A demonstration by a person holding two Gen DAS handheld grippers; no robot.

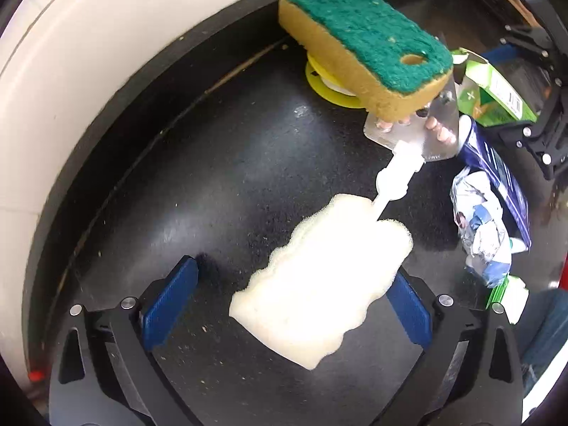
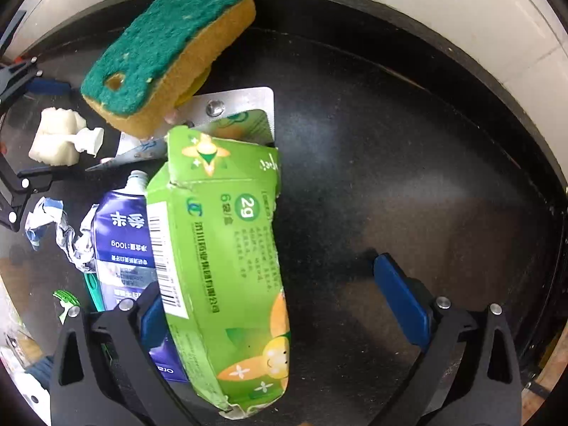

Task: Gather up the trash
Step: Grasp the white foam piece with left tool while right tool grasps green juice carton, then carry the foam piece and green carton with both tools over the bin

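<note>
My left gripper stands with its blue pads spread wide over a dark surface, framing a white foam brush head that lies between them; the right pad sits just beside the foam's edge, the left pad is apart from it. The brush head's long axis runs diagonally, its white plastic stem pointing up and to the right toward a silver blister pack of pink pills. A yellow sponge with a green scouring face rests tilted on top of a yellow spool and the blister pack. To the right lie a crumpled foil wrapper and a blue tube.

My right gripper is likewise spread open around a torn green cardboard box. The box lies lengthwise along the gripper's reach, its ripped-open flap pointing away from me toward the sponge, its near end toward the camera. The left pad sits close against the box's barcode side, though I cannot tell if it touches; the right pad is well apart. The blue tube lies alongside the box on its left, cap end pointing away.
</note>
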